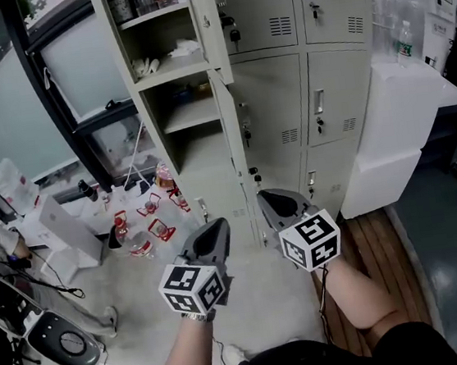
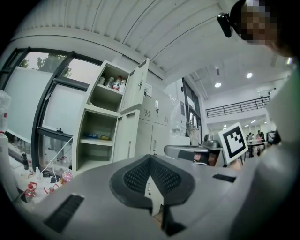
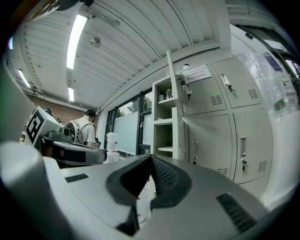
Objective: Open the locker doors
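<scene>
A bank of beige lockers (image 1: pixel 283 88) stands ahead of me. In its left column the upper door (image 1: pixel 208 23) and the middle door (image 1: pixel 230 123) stand swung open, and shelves (image 1: pixel 187 112) with small items show inside. The middle column's doors (image 1: pixel 272 102) and the right column's doors (image 1: pixel 337 90) are closed, with keys at their handles. My left gripper (image 1: pixel 217 225) is held low in front of the lockers, shut and empty. Beside it to the right, my right gripper (image 1: pixel 265 197) is also shut and empty. Neither touches a door. The left gripper view (image 2: pixel 151 161) and the right gripper view (image 3: pixel 151 161) show the pads pressed together.
Bottles and red-capped containers (image 1: pixel 146 221) lie on the floor at the left, beside a white box (image 1: pixel 69 230). A white cabinet (image 1: pixel 396 132) stands to the right of the lockers. A chair base (image 1: pixel 62 342) is at the lower left. A person (image 3: pixel 86 129) stands far off.
</scene>
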The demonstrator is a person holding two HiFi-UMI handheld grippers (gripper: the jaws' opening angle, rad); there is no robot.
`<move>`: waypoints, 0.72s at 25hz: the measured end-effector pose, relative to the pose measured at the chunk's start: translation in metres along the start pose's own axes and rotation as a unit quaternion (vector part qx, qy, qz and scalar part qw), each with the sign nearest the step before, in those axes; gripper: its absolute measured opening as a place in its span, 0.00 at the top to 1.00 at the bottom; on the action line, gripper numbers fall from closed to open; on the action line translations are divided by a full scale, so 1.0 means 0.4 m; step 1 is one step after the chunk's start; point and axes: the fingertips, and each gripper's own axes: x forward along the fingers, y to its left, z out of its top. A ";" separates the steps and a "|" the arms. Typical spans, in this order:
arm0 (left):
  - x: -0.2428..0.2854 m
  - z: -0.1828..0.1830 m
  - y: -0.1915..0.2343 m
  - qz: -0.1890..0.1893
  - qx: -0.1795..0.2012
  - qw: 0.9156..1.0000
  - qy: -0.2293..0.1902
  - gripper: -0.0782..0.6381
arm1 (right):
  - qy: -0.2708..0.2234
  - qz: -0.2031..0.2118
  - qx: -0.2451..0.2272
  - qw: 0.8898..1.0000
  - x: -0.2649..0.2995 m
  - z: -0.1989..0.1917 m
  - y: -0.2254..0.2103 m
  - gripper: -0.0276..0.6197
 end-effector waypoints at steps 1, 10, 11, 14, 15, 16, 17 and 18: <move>0.000 0.000 0.002 0.000 0.000 1.000 0.000 0.89 | -0.001 -0.001 0.000 1.000 0.002 0.000 -0.001 0.96; -0.001 0.003 0.005 0.002 -0.001 1.000 0.001 0.89 | -0.003 0.000 0.005 1.000 0.002 0.002 -0.004 0.96; 0.000 0.003 0.003 0.003 -0.001 1.000 0.001 0.89 | -0.003 0.000 0.005 1.000 0.000 0.002 -0.006 0.96; 0.006 0.003 -0.006 0.004 -0.002 1.000 0.001 0.89 | -0.004 0.000 0.005 1.000 -0.007 0.004 -0.015 0.96; 0.008 0.003 -0.009 0.004 -0.002 1.000 0.001 0.89 | -0.005 0.000 0.005 1.000 -0.010 0.005 -0.017 0.96; 0.009 0.004 -0.013 0.005 -0.002 1.000 0.001 0.89 | -0.005 0.001 0.005 1.000 -0.013 0.006 -0.020 0.96; 0.011 0.005 -0.017 0.005 -0.002 1.000 0.000 0.89 | -0.005 0.001 0.005 1.000 -0.017 0.006 -0.023 0.96; 0.013 0.007 -0.022 0.006 -0.002 1.000 -0.001 0.89 | -0.005 0.002 0.005 1.000 -0.021 0.007 -0.027 0.96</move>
